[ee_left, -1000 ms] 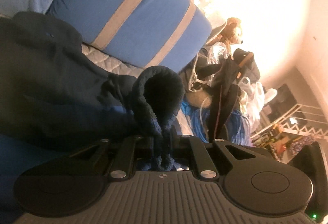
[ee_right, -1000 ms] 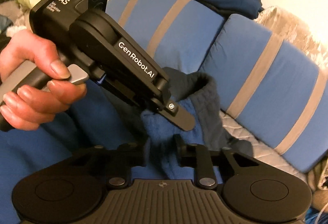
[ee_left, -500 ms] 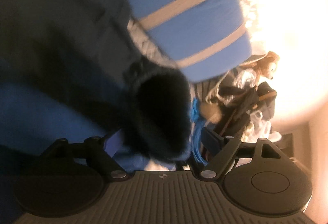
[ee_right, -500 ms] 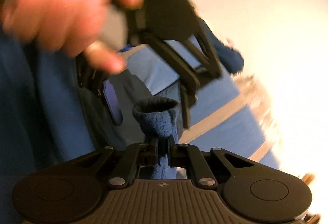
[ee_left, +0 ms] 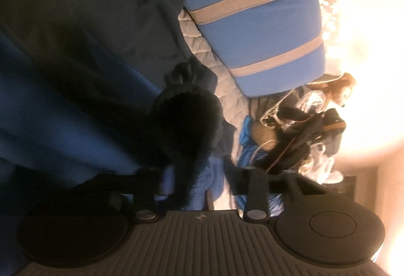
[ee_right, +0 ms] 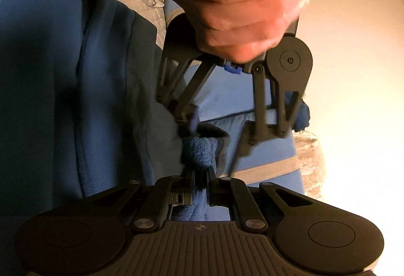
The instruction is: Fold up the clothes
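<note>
- Our right gripper [ee_right: 200, 182] clamps the blue fleece cuff [ee_right: 202, 152], bunched against the striped cushion [ee_right: 265, 149].
- Our left gripper [ee_left: 199, 181], jaws just closing yet apart, straddles that cuff [ee_left: 186, 122] without pressing.

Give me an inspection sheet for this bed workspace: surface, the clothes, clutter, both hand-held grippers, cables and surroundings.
Surface: quilted bedspread, mostly covered.
Job's things: blue fleece garment spread out; its cuff raised between the two tools.
Clutter: blue striped pillow; plush toy; heap of bags.
Grippers: right hand-held gripper shut on the cuff; left hand-held gripper has its jaws apart, though they have just been closing, with the cuff between them and not clamped.
Cables: nothing seen for certain.
Surroundings: pale wall, washed out by glare.
</note>
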The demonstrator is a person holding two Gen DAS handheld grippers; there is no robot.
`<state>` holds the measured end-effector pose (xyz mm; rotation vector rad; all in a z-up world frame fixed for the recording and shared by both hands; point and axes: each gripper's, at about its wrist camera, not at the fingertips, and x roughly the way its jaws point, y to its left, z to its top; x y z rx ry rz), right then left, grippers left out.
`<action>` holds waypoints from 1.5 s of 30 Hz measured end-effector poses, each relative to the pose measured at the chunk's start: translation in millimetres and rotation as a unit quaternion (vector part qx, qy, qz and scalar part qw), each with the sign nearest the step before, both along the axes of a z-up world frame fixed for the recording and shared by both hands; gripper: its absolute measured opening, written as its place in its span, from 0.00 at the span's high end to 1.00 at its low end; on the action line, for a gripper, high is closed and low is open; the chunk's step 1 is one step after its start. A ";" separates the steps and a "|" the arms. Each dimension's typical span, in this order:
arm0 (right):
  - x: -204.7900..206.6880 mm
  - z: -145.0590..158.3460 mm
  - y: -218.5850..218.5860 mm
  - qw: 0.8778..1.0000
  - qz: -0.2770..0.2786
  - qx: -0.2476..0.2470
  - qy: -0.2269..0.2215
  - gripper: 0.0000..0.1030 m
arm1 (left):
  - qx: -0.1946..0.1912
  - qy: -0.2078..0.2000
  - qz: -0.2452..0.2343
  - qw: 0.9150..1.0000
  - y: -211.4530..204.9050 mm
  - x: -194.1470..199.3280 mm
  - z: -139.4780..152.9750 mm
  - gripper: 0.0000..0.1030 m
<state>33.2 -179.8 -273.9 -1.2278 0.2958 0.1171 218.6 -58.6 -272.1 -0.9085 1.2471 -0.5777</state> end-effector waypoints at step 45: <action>85.6 -18.5 -297.3 0.704 -0.404 0.583 0.033 0.00 | -0.167 -0.194 0.126 0.958 44.3 6.2 111.7 0.88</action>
